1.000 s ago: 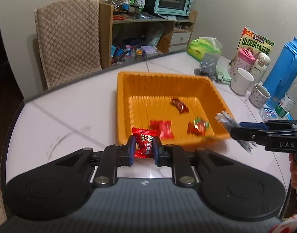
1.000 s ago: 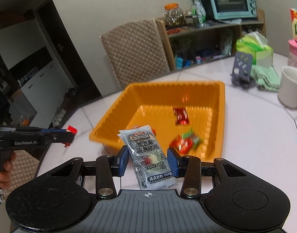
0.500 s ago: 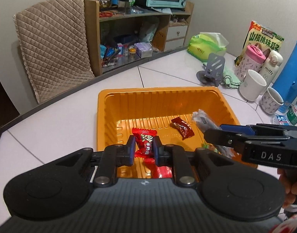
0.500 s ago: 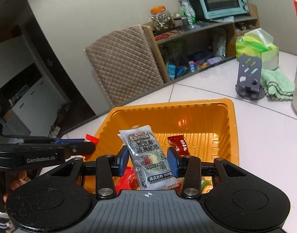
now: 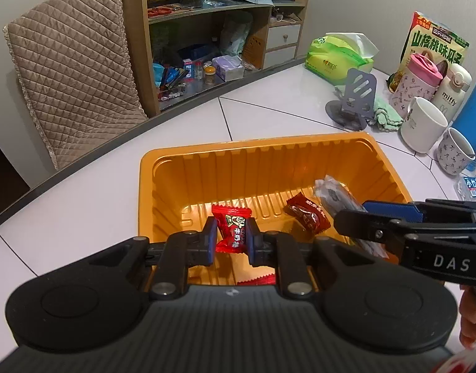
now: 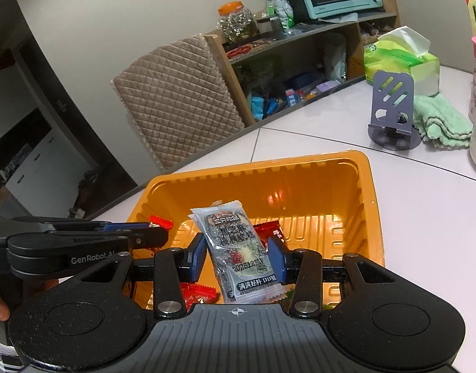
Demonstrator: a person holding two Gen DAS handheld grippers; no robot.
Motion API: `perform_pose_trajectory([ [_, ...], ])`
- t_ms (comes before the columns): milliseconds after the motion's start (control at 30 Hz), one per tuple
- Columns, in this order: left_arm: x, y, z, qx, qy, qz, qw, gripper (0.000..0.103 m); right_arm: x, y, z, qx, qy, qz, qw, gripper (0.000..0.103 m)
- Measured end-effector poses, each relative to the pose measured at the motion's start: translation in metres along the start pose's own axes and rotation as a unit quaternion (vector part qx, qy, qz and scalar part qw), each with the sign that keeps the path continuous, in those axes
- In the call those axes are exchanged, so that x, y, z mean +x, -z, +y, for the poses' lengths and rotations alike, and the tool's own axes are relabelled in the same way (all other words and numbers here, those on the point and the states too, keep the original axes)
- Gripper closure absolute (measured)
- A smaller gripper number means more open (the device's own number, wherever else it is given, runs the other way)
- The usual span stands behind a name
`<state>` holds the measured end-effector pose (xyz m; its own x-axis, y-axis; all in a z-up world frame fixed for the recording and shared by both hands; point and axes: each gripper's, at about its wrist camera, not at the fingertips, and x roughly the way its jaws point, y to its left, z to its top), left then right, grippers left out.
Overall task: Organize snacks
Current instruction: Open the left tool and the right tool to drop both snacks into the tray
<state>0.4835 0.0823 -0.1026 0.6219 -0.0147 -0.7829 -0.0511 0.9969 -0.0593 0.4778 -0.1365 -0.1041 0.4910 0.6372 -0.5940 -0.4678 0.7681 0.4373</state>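
An orange tray (image 5: 256, 144) sits on the white table, and both grippers hover over its near half. My left gripper (image 5: 231, 233) is shut on a red wrapped candy (image 5: 231, 228); in the right wrist view it comes in from the left (image 6: 157, 233). My right gripper (image 6: 237, 255) is shut on a grey snack packet (image 6: 235, 242), which stands upright between the pads. The left wrist view shows this gripper entering from the right (image 5: 346, 223). A dark red candy (image 5: 308, 214) lies on the tray floor between the two grippers. Another red wrapper (image 6: 197, 293) lies under the fingers, mostly hidden.
Behind the tray stand a grey phone stand (image 5: 356, 105), a green cloth (image 6: 440, 121) and a tissue pack (image 5: 340, 54). Two mugs (image 5: 423, 129), bottles and a snack bag crowd the right. A quilted chair (image 5: 73, 80) and a cluttered shelf (image 5: 207, 46) stand beyond the table edge.
Both grippers have moved forward and down from the tray's near edge to over its inside, each still holding its snack. They now sit closer together.
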Motion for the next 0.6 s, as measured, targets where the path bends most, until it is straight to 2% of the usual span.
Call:
perform_pose_trajectory([
  [300,0.006,-0.003,0.003,-0.002,-0.001,-0.005,1.0000,0.083,0.003,0.001,-0.004,0.012,0.004,0.004,1.000,0.060],
  [600,-0.004,-0.003,0.011,-0.010,0.001,-0.015,0.9998,0.083,0.006,0.000,-0.001,0.016,-0.001,0.007,1.000,0.060],
])
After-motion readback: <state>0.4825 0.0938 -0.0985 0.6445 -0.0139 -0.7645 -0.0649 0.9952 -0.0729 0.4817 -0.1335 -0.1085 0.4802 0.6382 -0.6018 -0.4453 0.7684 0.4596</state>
